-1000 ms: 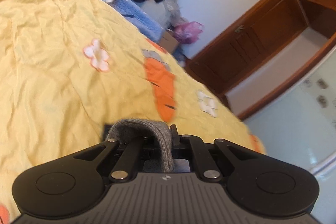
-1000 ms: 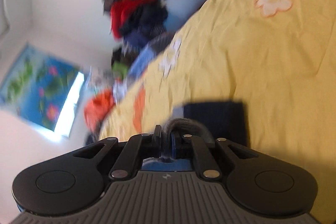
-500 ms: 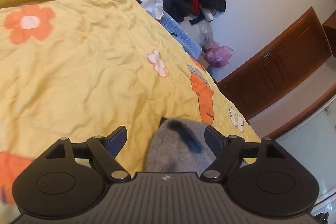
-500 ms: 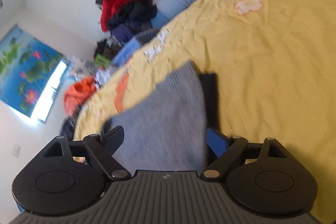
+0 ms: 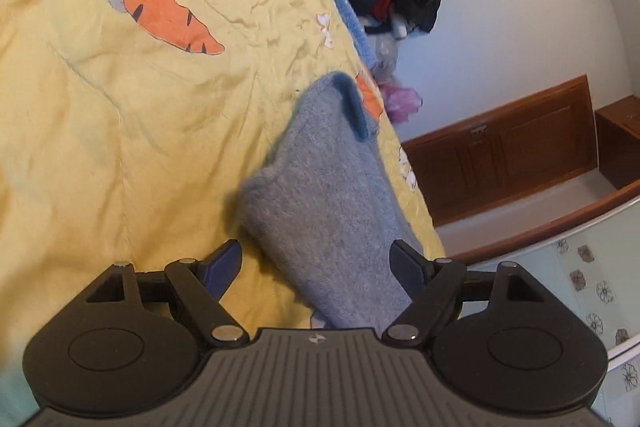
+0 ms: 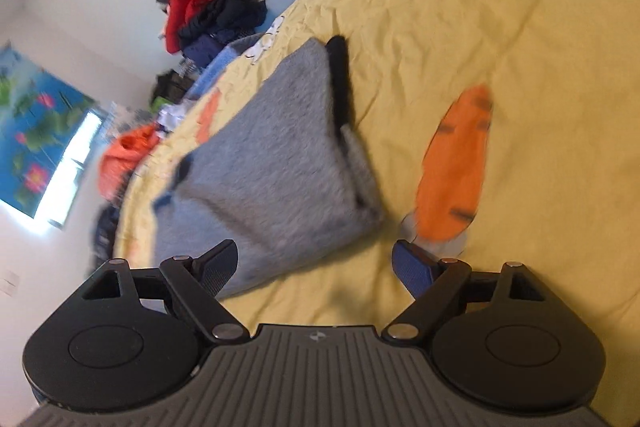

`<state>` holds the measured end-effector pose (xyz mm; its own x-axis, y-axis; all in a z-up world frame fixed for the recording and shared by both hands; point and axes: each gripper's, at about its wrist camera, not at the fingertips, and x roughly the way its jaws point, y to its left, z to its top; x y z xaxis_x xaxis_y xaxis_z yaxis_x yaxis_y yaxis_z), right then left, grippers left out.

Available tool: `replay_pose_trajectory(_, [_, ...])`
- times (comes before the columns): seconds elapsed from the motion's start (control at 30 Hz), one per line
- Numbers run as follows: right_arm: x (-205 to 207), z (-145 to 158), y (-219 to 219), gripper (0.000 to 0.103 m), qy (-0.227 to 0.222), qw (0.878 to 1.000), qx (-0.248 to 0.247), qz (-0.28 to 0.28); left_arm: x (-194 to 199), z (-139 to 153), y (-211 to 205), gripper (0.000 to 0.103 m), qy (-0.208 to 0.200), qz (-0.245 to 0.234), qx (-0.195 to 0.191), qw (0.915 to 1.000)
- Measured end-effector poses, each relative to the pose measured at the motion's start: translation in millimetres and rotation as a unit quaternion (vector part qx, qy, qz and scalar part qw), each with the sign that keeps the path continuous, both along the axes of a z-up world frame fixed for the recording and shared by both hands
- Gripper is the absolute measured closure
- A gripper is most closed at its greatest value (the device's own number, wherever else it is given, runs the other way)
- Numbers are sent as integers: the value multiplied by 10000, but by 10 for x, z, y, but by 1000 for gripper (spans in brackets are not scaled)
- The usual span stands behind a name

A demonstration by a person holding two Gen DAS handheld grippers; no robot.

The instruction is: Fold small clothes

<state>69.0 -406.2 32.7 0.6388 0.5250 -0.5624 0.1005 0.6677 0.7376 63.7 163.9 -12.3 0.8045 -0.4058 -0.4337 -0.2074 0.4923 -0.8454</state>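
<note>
Clearly both tools had let go: the left gripper stood with its fingers spread wide and nothing pinched, though the grey knitted garment ran up between them without touching either pad. The right gripper was equally wide and empty, its jaws having just been opening like the left's, with the garment lying ahead and toward its left finger. The piece lay on the yellow bedspread near the bed's edge, folded over on itself, a darker band showing along one side and a loose flap sticking out at the lower corner in the right view. A pile of other clothes sat well apart against the wall.

Judging by this, one fold had been laid and the next step was tidying or a second fold. To do it well, each gripper would best take a corner of the same short edge, pinching through all layers so the underside came along. The stray flap looked worth tucking first. Soft knit sags and slides, so the lift should stay low and the edges be matched before letting go. Care was due at the bed's edge, where the cloth might slip off.
</note>
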Motion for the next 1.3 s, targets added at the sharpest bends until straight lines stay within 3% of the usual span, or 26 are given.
replay_pose_trajectory(0.17, [92,-82,120,16,-157,9963,494,-678,179,-42,-138,24,-107,318,-465,9984])
replay_pose_trajectory(0.2, [146,-88,165,17,-187,9954,522,-787,218,-46,-167,35,-9,307,-455,9985])
replay_pose_trajectory(0.27, [264,-118,276,31,-197,9951,433,-862,332,-121,-235,87,520,187,-315,9980])
replay_pose_trajectory(0.3, [305,-137,326,36,-192,9956,345,-846,360,-173,-247,93,664,171,-274,9973])
replay_pose_trajectory(0.37, [390,-218,400,63,-100,9965,312,-766,346,-225,-238,93,618,246,-372,9971])
replay_pose_trajectory(0.4, [413,-263,413,70,-54,9964,316,-789,348,-226,-233,94,624,255,-377,9970])
replay_pose_trajectory(0.43, [434,-296,415,83,3,9961,315,-822,351,-228,-236,97,638,263,-340,9970])
replay_pose_trajectory(0.47, [450,-335,410,86,43,9958,335,-850,355,-211,-241,97,650,260,-254,9972])
replay_pose_trajectory(0.53, [445,-344,401,86,13,9951,419,-898,347,-122,-269,99,617,150,-4,9980])
replay_pose_trajectory(0.6, [387,-285,393,86,-96,9950,491,-860,269,51,-274,99,306,-2,231,9993])
replay_pose_trajectory(0.7, [264,-100,389,87,-405,9957,465,-692,123,300,-266,99,-70,-242,394,9989])
replay_pose_trajectory(0.83, [-13,150,348,87,-564,9967,480,-324,-169,504,-195,100,-252,-546,605,9964])
replay_pose_trajectory(0.97, [-473,249,284,87,-516,9971,565,-7,-694,494,-78,100,-196,-805,781,9935])
replay_pose_trajectory(1.1, [-1011,228,180,87,-242,9975,644,152,-1257,296,36,99,240,-928,881,9915])
replay_pose_trajectory(1.2, [-1309,96,140,87,111,9976,656,167,-1545,200,68,99,508,-1094,1386,9830])
replay_pose_trajectory(1.3, [-1442,17,131,71,412,9990,157,84,-1714,346,163,99,421,-1248,2136,9680])
